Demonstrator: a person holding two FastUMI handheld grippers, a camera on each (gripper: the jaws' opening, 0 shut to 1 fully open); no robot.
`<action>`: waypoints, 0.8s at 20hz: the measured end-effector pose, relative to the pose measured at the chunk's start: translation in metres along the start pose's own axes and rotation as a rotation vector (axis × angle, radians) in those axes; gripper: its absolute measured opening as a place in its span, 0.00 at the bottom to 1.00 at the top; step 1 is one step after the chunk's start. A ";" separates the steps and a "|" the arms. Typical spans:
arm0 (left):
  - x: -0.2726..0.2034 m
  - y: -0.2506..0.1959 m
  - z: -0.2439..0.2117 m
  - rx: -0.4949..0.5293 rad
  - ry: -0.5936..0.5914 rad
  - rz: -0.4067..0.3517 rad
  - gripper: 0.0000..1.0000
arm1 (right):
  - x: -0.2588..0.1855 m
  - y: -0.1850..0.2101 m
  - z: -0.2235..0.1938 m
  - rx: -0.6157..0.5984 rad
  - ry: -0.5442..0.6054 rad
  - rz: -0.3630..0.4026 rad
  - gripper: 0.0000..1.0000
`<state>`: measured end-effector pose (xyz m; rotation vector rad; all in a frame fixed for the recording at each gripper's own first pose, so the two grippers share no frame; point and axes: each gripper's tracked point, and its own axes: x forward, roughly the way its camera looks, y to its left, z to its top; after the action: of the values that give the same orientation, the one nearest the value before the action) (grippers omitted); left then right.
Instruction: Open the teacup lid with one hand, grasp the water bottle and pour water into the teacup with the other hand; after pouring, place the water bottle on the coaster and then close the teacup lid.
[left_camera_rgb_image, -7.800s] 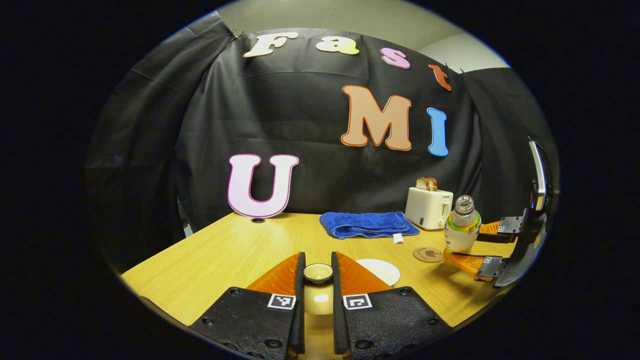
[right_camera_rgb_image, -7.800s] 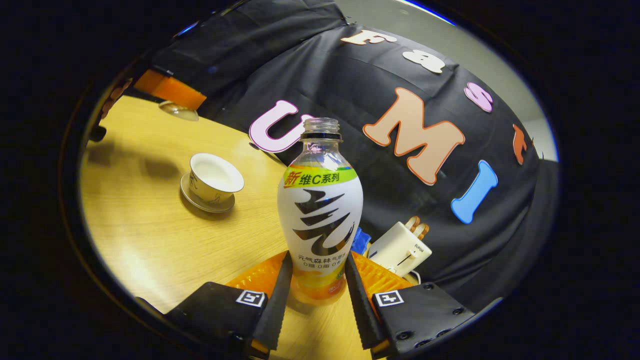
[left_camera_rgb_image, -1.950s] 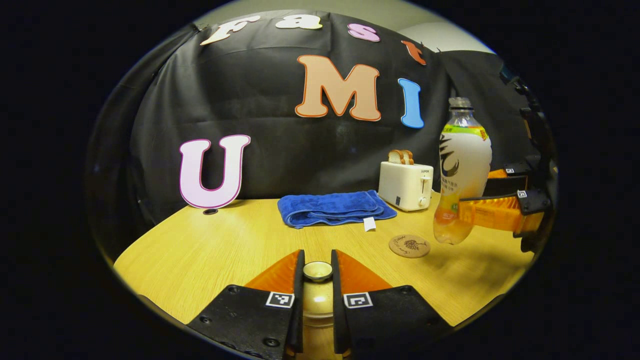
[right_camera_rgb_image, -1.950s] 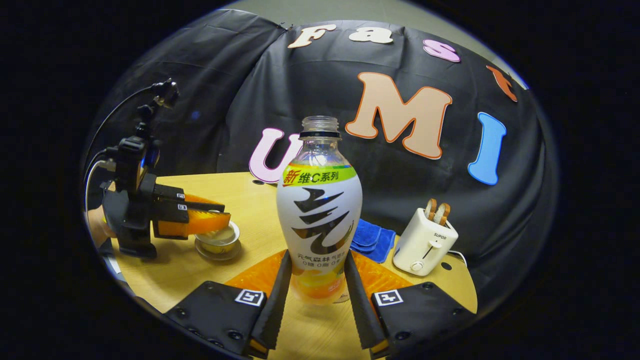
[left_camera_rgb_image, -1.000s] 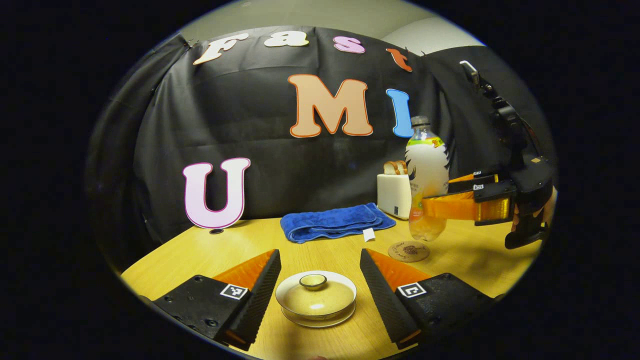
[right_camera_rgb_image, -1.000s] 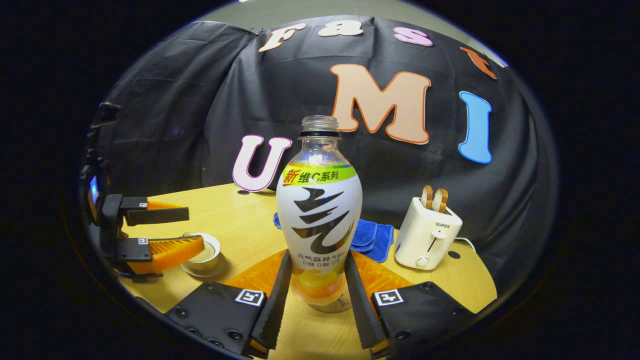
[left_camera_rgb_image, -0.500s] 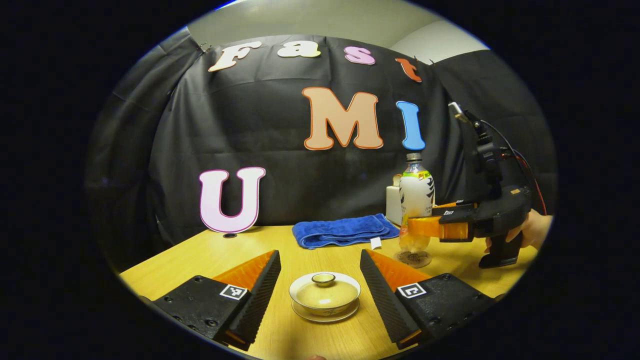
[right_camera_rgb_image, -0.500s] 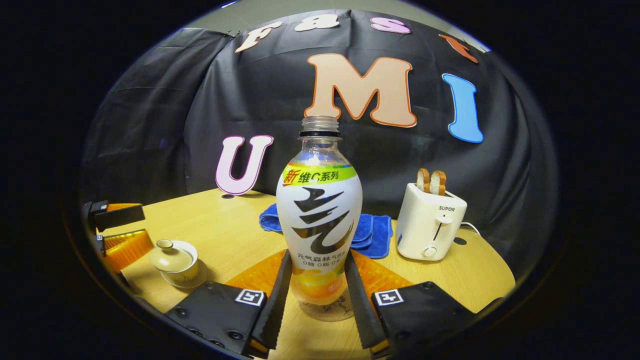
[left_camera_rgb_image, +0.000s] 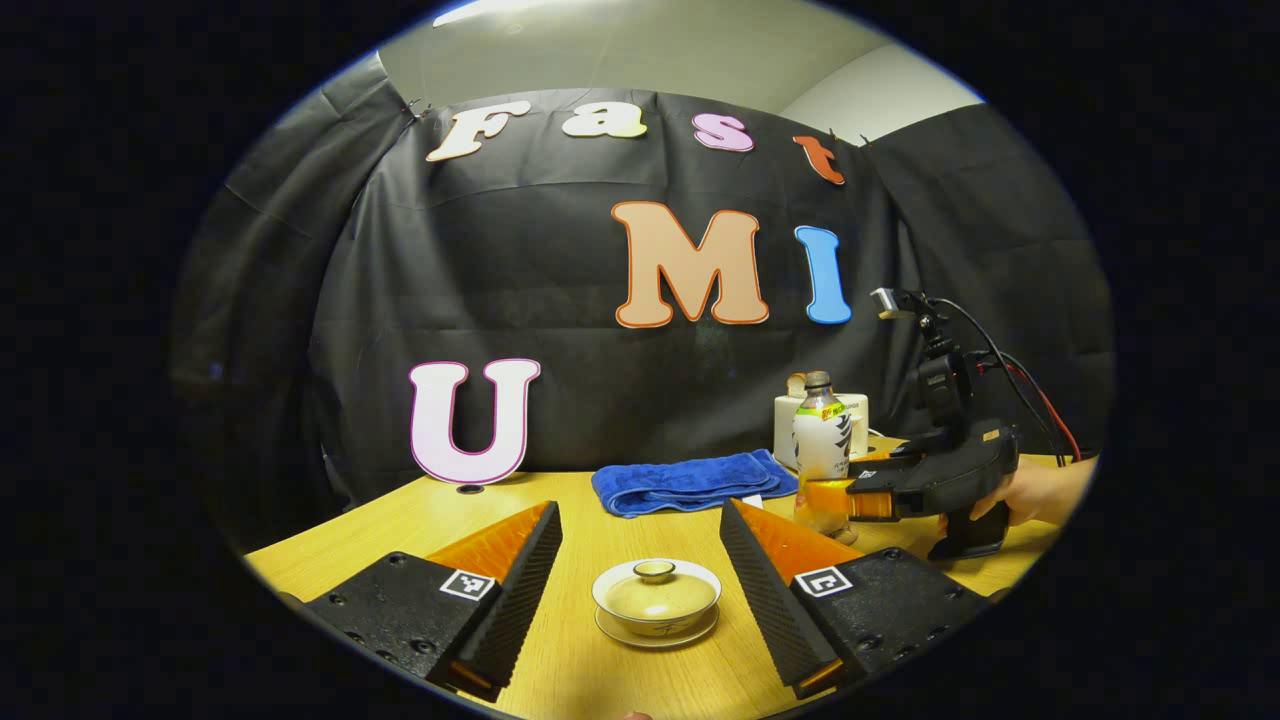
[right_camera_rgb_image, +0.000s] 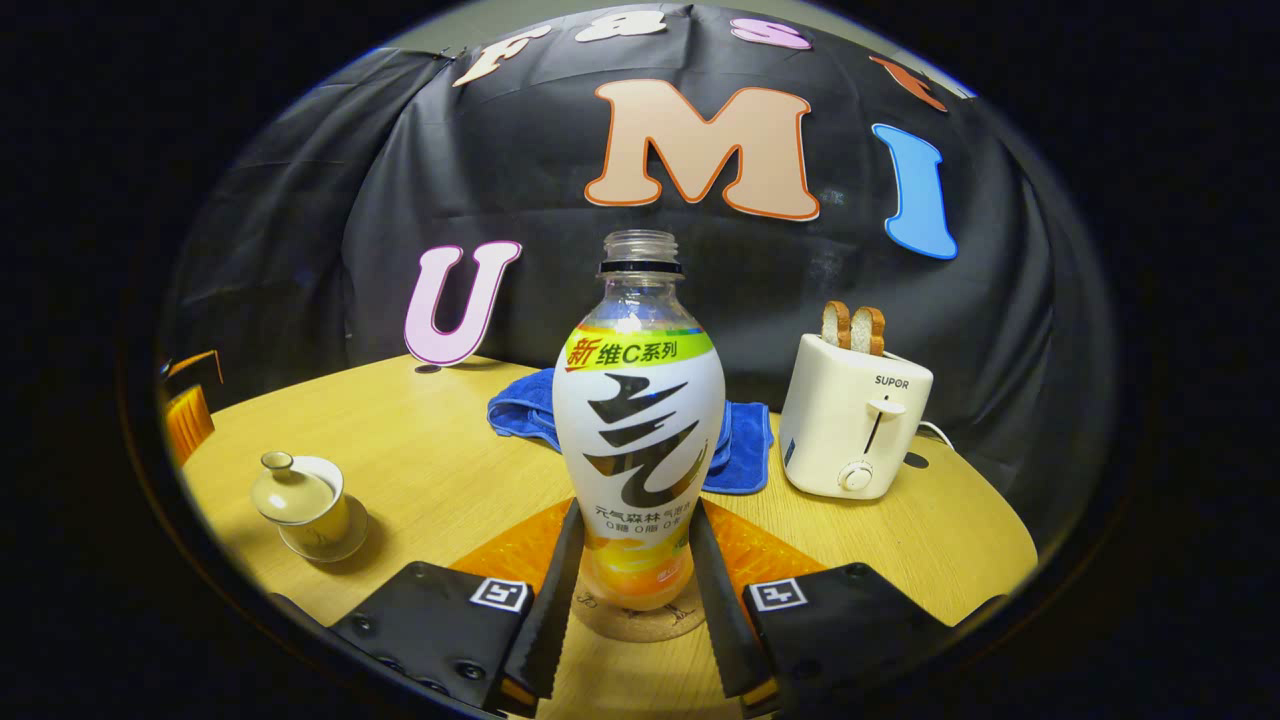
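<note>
Right gripper (right_camera_rgb_image: 628, 590) pinches water bottle (right_camera_rgb_image: 638, 420) (on coaster (right_camera_rgb_image: 640, 620)); left gripper (left_camera_rgb_image: 640, 590) spread before teacup (left_camera_rgb_image: 656, 600)

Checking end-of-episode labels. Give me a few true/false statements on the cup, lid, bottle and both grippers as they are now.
1. The lid sits on the teacup. True.
2. The left gripper is shut on the lid. False: its fingers stand wide apart on either side of the cup, touching nothing.
3. The bottle stands upright over the coaster. True.
4. The right gripper has let go of the bottle. False: both fingers press on its lower body.
5. The bottle has its cap on. False: the neck is open.
6. The toaster holds two slices of bread. True.
</note>
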<state>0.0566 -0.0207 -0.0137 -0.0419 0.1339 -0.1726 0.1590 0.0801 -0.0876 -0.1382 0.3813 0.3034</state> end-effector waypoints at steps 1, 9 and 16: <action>0.000 0.001 0.000 0.001 -0.001 0.002 0.93 | 0.001 0.000 -0.002 -0.001 0.002 -0.001 0.65; -0.003 0.008 0.003 -0.005 -0.006 0.020 0.93 | -0.003 -0.004 -0.005 0.044 -0.015 -0.013 0.67; -0.005 0.006 0.007 0.002 -0.013 0.017 0.92 | -0.006 -0.004 -0.011 0.068 0.005 -0.011 0.73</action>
<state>0.0537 -0.0142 -0.0067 -0.0398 0.1208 -0.1555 0.1511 0.0722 -0.0952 -0.0746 0.3957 0.2791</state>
